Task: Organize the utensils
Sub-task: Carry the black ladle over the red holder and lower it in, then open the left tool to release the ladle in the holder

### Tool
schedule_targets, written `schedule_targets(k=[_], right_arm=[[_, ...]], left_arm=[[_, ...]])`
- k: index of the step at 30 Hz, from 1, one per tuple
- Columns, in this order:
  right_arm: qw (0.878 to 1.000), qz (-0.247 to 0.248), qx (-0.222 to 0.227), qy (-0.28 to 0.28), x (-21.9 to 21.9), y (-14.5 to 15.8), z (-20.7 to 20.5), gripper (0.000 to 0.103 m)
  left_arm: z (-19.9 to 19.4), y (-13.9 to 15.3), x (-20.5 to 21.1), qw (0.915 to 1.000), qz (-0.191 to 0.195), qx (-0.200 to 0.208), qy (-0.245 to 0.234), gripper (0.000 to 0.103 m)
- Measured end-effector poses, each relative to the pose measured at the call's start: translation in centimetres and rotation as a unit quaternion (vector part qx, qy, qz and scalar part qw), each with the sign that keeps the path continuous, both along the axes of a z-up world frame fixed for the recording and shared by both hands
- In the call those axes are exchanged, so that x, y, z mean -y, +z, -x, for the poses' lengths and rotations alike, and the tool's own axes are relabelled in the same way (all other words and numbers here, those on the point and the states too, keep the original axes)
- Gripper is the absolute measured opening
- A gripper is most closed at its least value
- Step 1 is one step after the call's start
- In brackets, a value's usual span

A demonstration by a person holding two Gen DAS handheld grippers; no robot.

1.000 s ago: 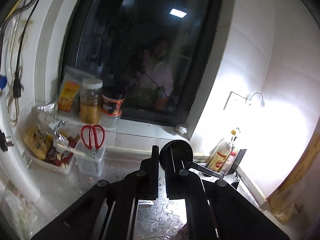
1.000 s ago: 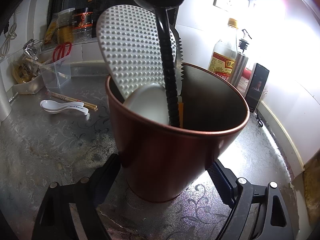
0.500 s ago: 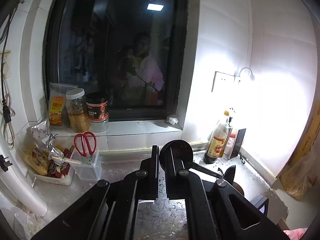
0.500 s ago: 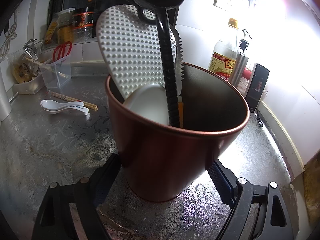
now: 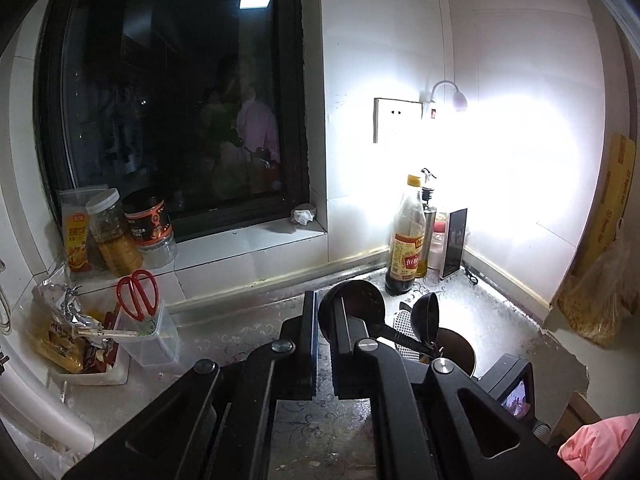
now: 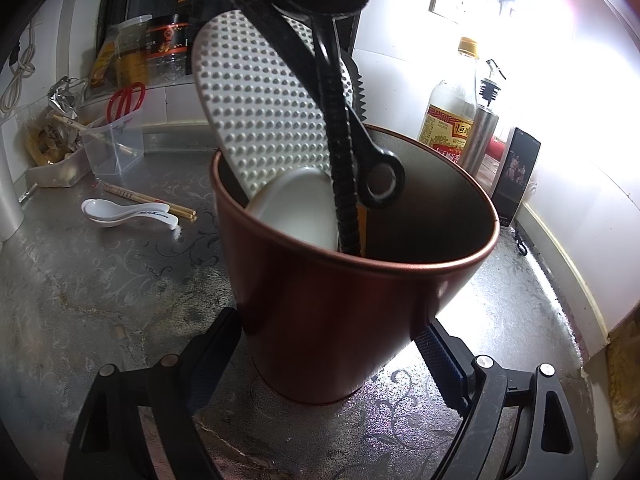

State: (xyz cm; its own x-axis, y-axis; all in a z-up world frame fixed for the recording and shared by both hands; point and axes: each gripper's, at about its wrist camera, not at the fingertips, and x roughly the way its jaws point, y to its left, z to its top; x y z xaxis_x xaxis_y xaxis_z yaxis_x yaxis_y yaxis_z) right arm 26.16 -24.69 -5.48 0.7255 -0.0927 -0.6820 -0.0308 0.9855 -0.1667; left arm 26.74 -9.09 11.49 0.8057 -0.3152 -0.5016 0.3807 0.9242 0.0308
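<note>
Utensil in hand: left wrist view shows a black plastic ladle (image 5: 354,310) pinched between the nearly closed left tongs (image 5: 323,322), bowl up by the tips, handle slanting down toward the copper-red metal cup (image 5: 456,350).
Left view, risk: the ladle is held near its bowl, so the long handle may swing; a tilt could catch it on the cup's rim rather than drop it inside.
Left view, in the way: a second black scoop (image 5: 426,312) and a white dimpled rice paddle (image 5: 404,320) already stand in the cup and crowd the opening.
Left view, surroundings: beyond the cup stands a brown sauce bottle (image 5: 408,240); well to the cup's left, a clear plastic box with red-handled scissors (image 5: 138,292).
Holder: right wrist view shows the right tongs (image 6: 328,344) spread wide around the cup, pads against both its sides, steadying it on the silver patterned desk (image 6: 100,288).
Right view, risk: the ladle's looped handle end (image 6: 382,182) hangs just over the rim beside the ribbed black handle (image 6: 340,168); it may jam against that or push the cup over if the grip slackens.
Right view, left to sort: white ceramic spoons (image 6: 120,212) and wooden chopsticks (image 6: 152,200) lie on the desk left of the cup.
</note>
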Motion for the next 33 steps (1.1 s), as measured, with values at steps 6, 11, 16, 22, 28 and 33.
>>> schedule_targets(k=[6, 11, 16, 22, 28, 33], right_arm=[[1.0, 0.0, 0.0, 0.001, 0.0, 0.0, 0.0, 0.089], [1.0, 0.001, 0.0, 0.002, -0.1, 0.0, 0.0, 0.089], [1.0, 0.0, 0.001, 0.002, -0.1, 0.0, 0.0, 0.089], [1.0, 0.001, 0.001, 0.004, -0.5, -0.1, 0.2, 0.089], [1.0, 0.001, 0.0, 0.004, -0.5, -0.1, 0.1, 0.089], [1.0, 0.001, 0.0, 0.004, -0.5, -0.1, 0.0, 0.089]], left_arm=[[-0.2, -1.2, 1.9, 0.9994, -0.016, -0.019, -0.023, 0.005], [-0.4, -2.2, 2.8, 0.9983, -0.021, -0.039, -0.038, 0.006], [-0.5, -2.7, 3.4, 0.9971, -0.018, -0.055, -0.049, 0.008], [-0.6, -3.5, 4.5, 0.9945, -0.018, -0.075, -0.07, 0.01], [-0.9, -3.9, 4.6, 0.9927, -0.005, -0.093, -0.076, 0.01], [-0.8, -3.7, 4.1, 0.9927, 0.003, -0.095, -0.074, 0.022]])
